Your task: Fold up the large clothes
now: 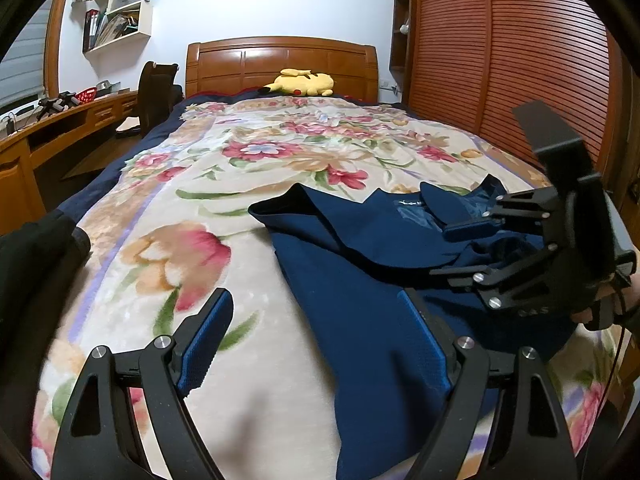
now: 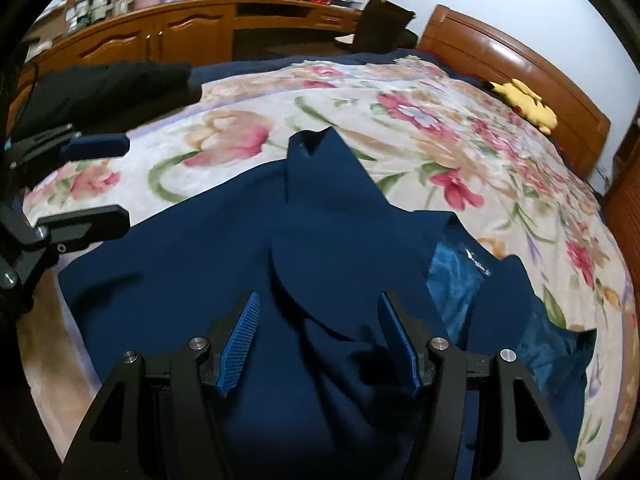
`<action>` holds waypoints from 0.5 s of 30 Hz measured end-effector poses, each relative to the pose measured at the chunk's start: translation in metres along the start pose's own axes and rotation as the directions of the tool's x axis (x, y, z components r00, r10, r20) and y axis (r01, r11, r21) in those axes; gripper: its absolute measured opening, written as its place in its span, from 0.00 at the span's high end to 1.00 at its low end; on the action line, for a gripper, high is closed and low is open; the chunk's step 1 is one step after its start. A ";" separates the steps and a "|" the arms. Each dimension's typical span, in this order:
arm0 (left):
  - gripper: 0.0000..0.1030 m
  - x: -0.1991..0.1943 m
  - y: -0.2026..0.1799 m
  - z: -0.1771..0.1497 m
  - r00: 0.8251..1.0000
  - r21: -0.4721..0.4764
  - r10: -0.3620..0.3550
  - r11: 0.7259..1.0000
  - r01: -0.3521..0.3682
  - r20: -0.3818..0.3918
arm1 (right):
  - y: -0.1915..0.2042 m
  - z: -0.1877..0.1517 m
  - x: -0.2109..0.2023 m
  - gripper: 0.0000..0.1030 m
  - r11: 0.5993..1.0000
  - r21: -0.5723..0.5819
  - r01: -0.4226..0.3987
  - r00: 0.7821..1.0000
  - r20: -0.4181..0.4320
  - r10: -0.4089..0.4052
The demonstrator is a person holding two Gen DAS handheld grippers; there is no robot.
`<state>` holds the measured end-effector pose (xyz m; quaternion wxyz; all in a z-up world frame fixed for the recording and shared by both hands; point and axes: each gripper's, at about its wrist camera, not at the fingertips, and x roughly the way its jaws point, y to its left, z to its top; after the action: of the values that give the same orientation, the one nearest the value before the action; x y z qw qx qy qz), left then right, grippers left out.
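A large navy blue garment (image 1: 360,280) lies spread on the floral bedspread (image 1: 248,184), one sleeve folded in across it, collar and lining showing at the right. My left gripper (image 1: 324,320) is open and empty over the garment's left edge. My right gripper (image 1: 464,248) hovers open over the collar area. In the right wrist view the garment (image 2: 224,248) fills the foreground; my right gripper (image 2: 320,336) is open above a fold. My left gripper (image 2: 120,180) shows open at the left edge.
A yellow plush toy (image 1: 300,82) lies by the wooden headboard (image 1: 280,60). A black garment (image 2: 112,84) lies at the bed's edge. A wooden desk (image 2: 192,24) and chair (image 1: 156,92) stand beside the bed; slatted wardrobe doors (image 1: 500,60) at the right.
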<state>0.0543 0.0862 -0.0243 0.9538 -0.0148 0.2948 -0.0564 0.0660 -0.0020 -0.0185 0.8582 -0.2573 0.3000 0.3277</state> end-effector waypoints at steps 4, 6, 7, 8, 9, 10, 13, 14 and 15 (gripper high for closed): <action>0.18 0.000 0.000 0.000 1.000 -0.001 0.000 1.000 0.000 0.000 | -0.007 0.003 0.011 0.81 1.000 -0.026 0.013 0.999 -0.033 -0.013; 0.18 0.000 0.000 0.000 1.000 0.000 -0.002 1.000 0.002 0.000 | -0.013 0.010 0.013 0.96 0.999 -0.048 0.026 0.999 -0.027 -0.028; 0.18 0.000 -0.001 0.000 1.000 -0.001 -0.001 1.000 0.001 0.000 | -0.015 0.015 0.015 0.96 0.998 -0.054 0.038 0.999 -0.021 -0.039; 0.18 0.000 -0.001 0.000 1.000 -0.002 0.000 1.000 0.000 -0.001 | -0.018 0.020 0.014 0.97 0.997 -0.055 0.053 0.998 -0.016 -0.054; 0.18 0.000 0.000 0.000 1.000 -0.002 0.000 1.000 0.000 -0.002 | -0.018 0.023 0.013 0.97 0.996 -0.055 0.075 0.997 -0.009 -0.075; 0.18 0.000 0.000 0.000 1.000 -0.001 0.000 1.000 0.000 -0.002 | -0.026 0.028 0.013 0.97 0.994 -0.048 0.101 0.995 -0.001 -0.101; 0.18 0.001 0.001 -0.001 1.000 0.001 0.001 1.000 -0.001 -0.004 | -0.052 0.044 0.019 0.97 0.982 -0.012 0.189 0.982 0.021 -0.188; 0.18 0.001 0.001 -0.001 1.000 0.000 0.001 1.000 -0.001 -0.004 | -0.061 0.048 0.021 0.97 0.973 0.002 0.232 0.972 0.030 -0.232; 0.18 0.001 0.002 -0.001 1.000 0.000 0.000 1.000 0.000 -0.004 | -0.072 0.054 0.023 0.97 0.960 0.026 0.280 0.959 0.036 -0.281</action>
<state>0.0552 0.0875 -0.0258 0.9532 -0.0146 0.2968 -0.0566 0.1498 -0.0052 0.0204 0.9044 -0.2818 0.2469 0.2044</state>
